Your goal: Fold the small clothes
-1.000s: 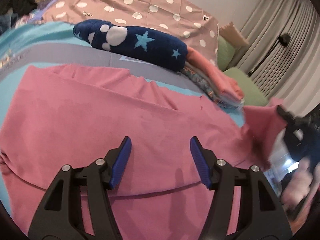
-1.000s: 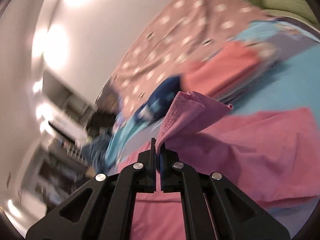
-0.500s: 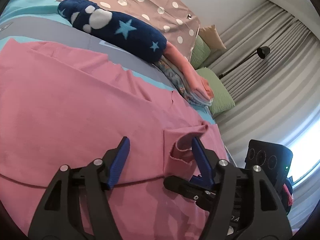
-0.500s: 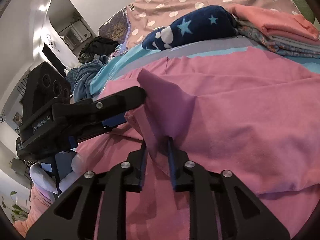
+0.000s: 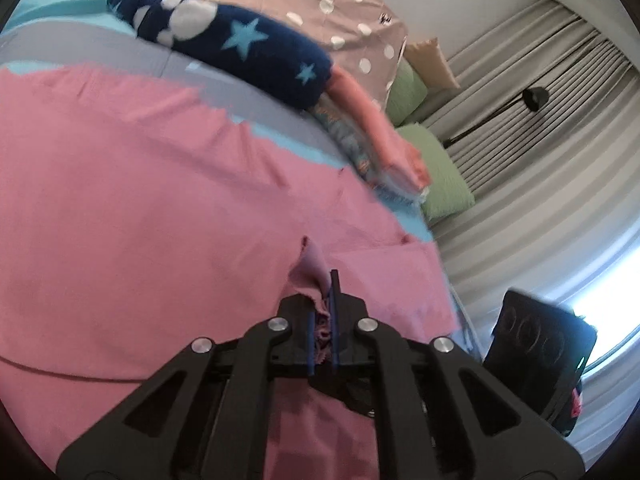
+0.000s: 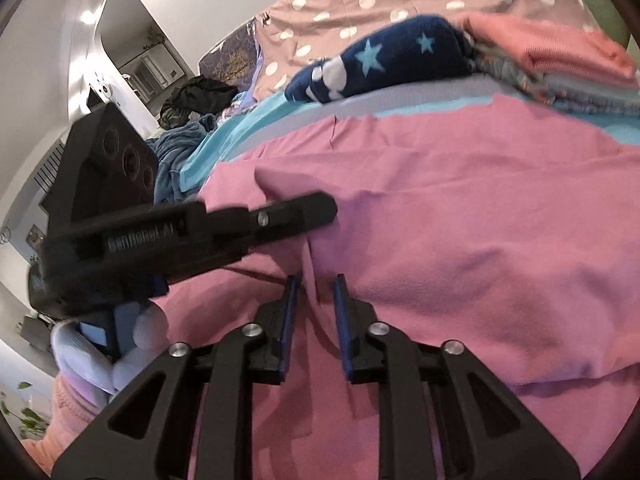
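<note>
The pink cloth (image 5: 140, 208) lies spread on the bed (image 5: 100, 46), long axis seemingly left to right. The left gripper (image 5: 323, 320) pinches a bunched corner. The right gripper (image 6: 315, 304) has jaws slightly apart astride a fold, pads not pressing. Lift now and the right side could slip, skewing the fold

Each camera sits just behind its own gripper and looks forward and down along the two fingers, very close to the pink cloth (image 5: 140, 200) on the bed. The left view faces the grey curtains (image 5: 540, 128) at the right of the frame. The right view faces a white wall at upper left. Both views share the pink cloth and the dark blue star blanket (image 6: 392, 60).
</note>
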Demonstrator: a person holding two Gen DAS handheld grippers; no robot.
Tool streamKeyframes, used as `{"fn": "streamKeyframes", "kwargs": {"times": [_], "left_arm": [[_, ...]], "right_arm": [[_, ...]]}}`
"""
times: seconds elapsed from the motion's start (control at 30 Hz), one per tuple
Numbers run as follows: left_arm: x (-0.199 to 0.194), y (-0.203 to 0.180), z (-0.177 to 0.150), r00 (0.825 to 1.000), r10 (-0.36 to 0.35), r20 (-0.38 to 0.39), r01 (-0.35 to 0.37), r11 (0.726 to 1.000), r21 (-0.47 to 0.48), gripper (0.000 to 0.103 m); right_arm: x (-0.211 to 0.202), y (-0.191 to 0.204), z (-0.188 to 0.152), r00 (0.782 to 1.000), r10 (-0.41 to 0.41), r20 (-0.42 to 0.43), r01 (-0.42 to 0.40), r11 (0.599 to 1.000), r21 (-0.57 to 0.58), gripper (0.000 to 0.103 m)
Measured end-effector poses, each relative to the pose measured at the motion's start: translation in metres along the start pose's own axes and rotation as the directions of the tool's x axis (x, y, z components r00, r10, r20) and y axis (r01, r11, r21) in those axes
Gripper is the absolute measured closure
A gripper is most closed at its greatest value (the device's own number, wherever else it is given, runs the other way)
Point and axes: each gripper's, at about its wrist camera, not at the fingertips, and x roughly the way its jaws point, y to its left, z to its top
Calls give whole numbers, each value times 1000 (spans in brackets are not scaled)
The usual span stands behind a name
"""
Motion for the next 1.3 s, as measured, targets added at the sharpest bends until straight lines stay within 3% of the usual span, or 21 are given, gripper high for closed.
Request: {"fn": "streamKeyframes", "kwargs": {"times": [0.13, 0.3, 0.37, 0.4, 0.47, 0.53, 0.67, 0.73, 0.87, 1.0, 1.07, 1.2, 1.3], "left_arm": [[-24, -41, 25, 998, -2, 58, -4, 994, 107, 98], [-76, -74, 56, 983, 88, 162, -125, 963, 240, 98], [-91, -67, 60, 972, 142, 186, -186, 952, 245, 98], [-97, -58, 62, 964, 177, 197, -222, 946, 236, 98], [-106, -31, 63, 947, 249, 201, -288, 938, 195, 98], [-107, -6, 62, 943, 281, 178, -308, 939, 154, 98], [-108, 35, 54, 948, 285, 144, -297, 952, 70, 98], [-105, 45, 52, 945, 297, 138, -307, 950, 58, 98], [-104, 55, 50, 939, 322, 124, -328, 944, 36, 98], [-109, 64, 52, 907, 398, 139, -406, 913, 31, 97], [-108, 78, 52, 879, 461, 120, -466, 884, 23, 95], [-109, 90, 45, 833, 545, 95, -548, 836, 3, 69], [-115, 74, 42, 824, 553, 122, -559, 829, 20, 68]], "right_arm": [[-26, 24, 27, 994, -7, 110, 15, 998, -65, 97], [-31, 67, 66, 987, 53, 154, -30, 989, -148, 96], [-18, 82, 69, 992, 66, 104, -48, 984, -174, 77], [-13, 85, 68, 995, 62, 77, -48, 983, -175, 52], [-13, 85, 62, 995, 87, 38, -79, 983, -165, 48], [-23, 73, 54, 996, 91, 22, -87, 985, -149, 48], [-53, 13, 27, 999, -31, 14, 32, 996, -85, 48], [-65, -23, 11, 995, -98, -14, 98, 995, -7, 48], [-84, -85, -19, 988, -147, -54, 154, 970, 190, 48], [-98, -93, -32, 993, -117, -21, 119, 966, 230, 49], [-101, -84, -35, 989, -149, -22, 150, 971, 186, 48], [-102, -76, -43, 986, -163, -18, 164, 979, 122, 45], [-107, -82, -46, 993, -121, -5, 120, 982, 148, 45]]}}
